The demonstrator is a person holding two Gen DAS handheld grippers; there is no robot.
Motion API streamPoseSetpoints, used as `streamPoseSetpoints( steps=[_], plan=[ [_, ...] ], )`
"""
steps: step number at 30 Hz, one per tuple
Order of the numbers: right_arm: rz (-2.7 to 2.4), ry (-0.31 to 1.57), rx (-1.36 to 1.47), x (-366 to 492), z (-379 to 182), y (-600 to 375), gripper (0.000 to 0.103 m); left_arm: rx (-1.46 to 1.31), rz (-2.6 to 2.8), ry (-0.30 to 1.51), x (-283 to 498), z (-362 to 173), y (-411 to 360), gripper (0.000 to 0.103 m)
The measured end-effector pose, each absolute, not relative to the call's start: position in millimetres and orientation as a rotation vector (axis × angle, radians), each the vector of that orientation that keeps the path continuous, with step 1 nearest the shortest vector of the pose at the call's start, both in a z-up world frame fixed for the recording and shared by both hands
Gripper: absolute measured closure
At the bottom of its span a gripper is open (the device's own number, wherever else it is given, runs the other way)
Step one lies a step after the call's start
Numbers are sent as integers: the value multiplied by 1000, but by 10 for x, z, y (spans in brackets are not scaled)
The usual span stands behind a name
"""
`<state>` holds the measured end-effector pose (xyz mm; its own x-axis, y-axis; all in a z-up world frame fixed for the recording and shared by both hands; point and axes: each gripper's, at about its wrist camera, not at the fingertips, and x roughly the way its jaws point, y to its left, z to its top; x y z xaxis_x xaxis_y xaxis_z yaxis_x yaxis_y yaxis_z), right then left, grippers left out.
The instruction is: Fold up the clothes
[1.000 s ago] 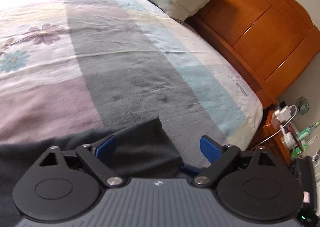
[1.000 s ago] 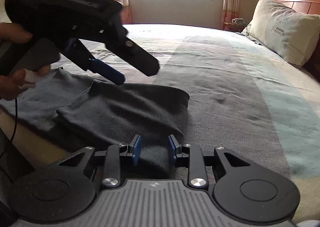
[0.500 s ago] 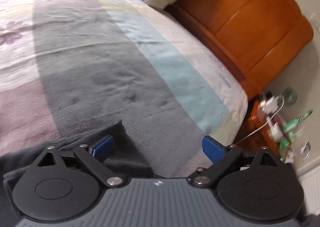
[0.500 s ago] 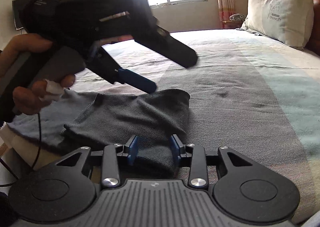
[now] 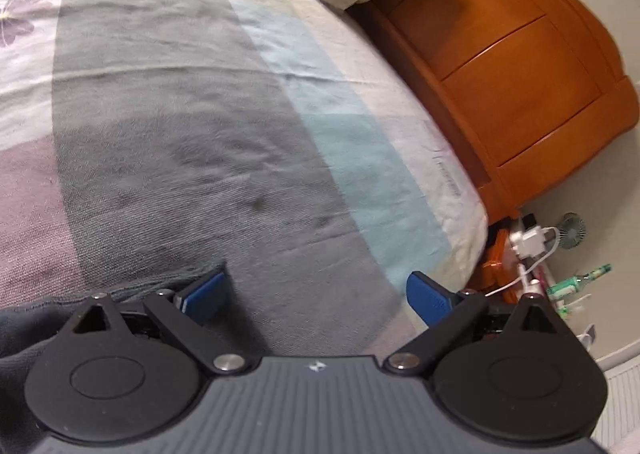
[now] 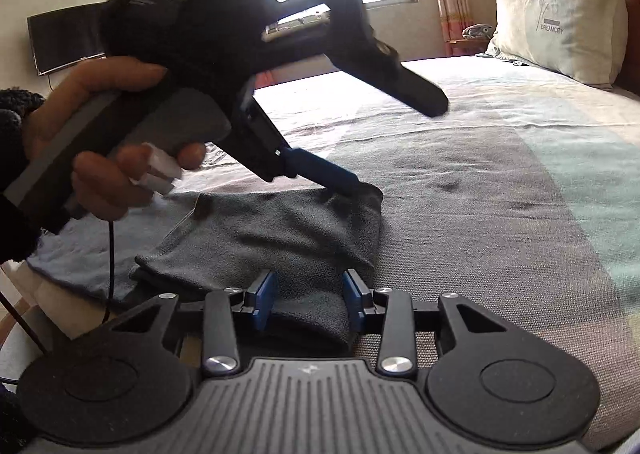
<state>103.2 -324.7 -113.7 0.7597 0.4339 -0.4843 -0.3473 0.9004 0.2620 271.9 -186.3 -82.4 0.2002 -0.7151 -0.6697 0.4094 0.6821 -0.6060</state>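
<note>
Though partly hidden, garment (image 6: 280,234) seemingly crosswise.

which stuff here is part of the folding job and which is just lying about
In the job:
dark grey garment
left tool, open
right tool, around the garment's near edge
bed

Lying about:
pillow
headboard
small fan
green bottle

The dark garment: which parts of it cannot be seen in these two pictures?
- Left wrist view: most of the garment is hidden behind the left gripper.
- Right wrist view: its near edge is hidden behind the right gripper; whether the jaws pinch it is unclear.
- Its far left part is covered by the hand.
</note>
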Motion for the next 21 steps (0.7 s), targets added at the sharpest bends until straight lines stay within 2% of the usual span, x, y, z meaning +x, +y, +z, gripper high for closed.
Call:
streamPoseSetpoints(
  steps=[5,13,21],
  plan=[
    [430,566,169,1048,-1146,-3254,60,-318,-781,1114,2814,-874,-1912,5],
    [430,563,160,1048,-1147,-3232,58,-246,-713,1100,2625,-561,-1643,5],
    [427,563,164,1044,-1148,-3227,57,-373,-599,1143,2649,-815,-1181,5]
  ],
)
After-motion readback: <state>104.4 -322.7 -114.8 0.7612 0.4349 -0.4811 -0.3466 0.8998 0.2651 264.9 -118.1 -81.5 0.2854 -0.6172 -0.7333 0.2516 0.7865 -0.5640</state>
